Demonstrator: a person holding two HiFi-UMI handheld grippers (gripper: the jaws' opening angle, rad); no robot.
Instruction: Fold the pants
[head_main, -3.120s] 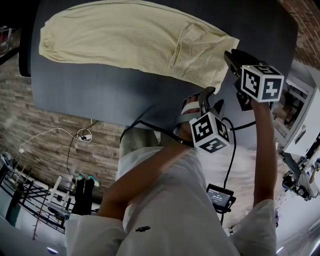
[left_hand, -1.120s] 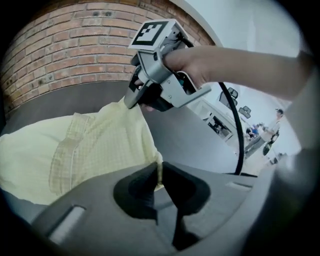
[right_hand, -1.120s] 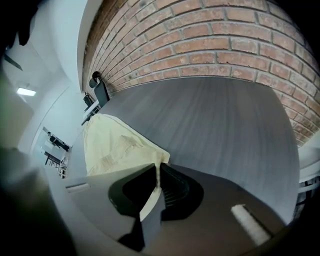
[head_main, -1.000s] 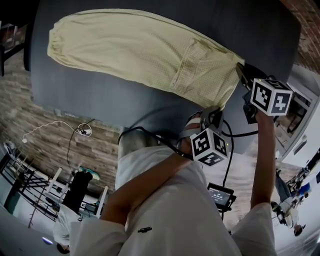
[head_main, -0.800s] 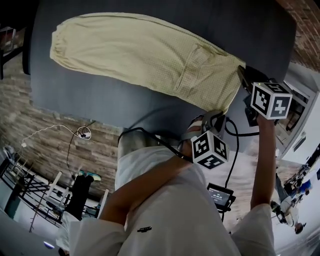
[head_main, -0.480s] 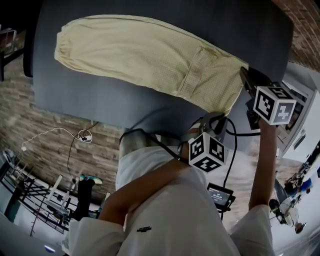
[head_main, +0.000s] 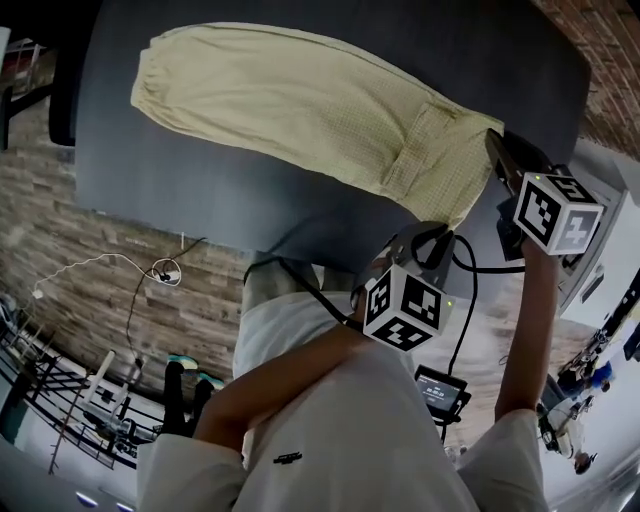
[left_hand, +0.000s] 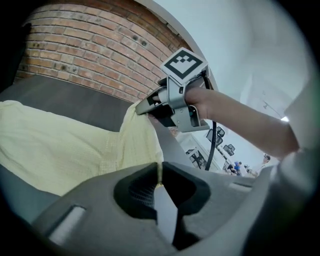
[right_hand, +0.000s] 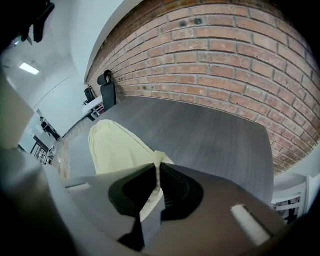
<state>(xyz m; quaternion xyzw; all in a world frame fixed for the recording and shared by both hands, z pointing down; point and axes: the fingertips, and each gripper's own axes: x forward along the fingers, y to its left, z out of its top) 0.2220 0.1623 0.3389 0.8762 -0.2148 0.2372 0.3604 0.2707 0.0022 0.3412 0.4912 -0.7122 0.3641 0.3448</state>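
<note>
Dark grey table (head_main: 250, 200) fills the upper half of the head view, and a red brick wall (right_hand: 225, 55) is seen behind it in both gripper views. Pale yellow pants (head_main: 300, 100) are laid across this table, running from the cuff end at about 10 o'clock to the waist end at about 2 o'clock in the head view. The legs are stacked one on the other, the cloth is marked by a fine checked weave, the cuff is gathered, and a pocket seam is seen near the waist. The left gripper (left_hand: 159, 172) is closed on a thin edge of the waist end, with yellow cloth pinched between its jaws. The right gripper (right_hand: 157, 170) is likewise clamped on the waist edge, at about 3 o'clock in the head view. The waist edge is stretched between the two grippers, while the rest of the cloth lies flat.
</note>
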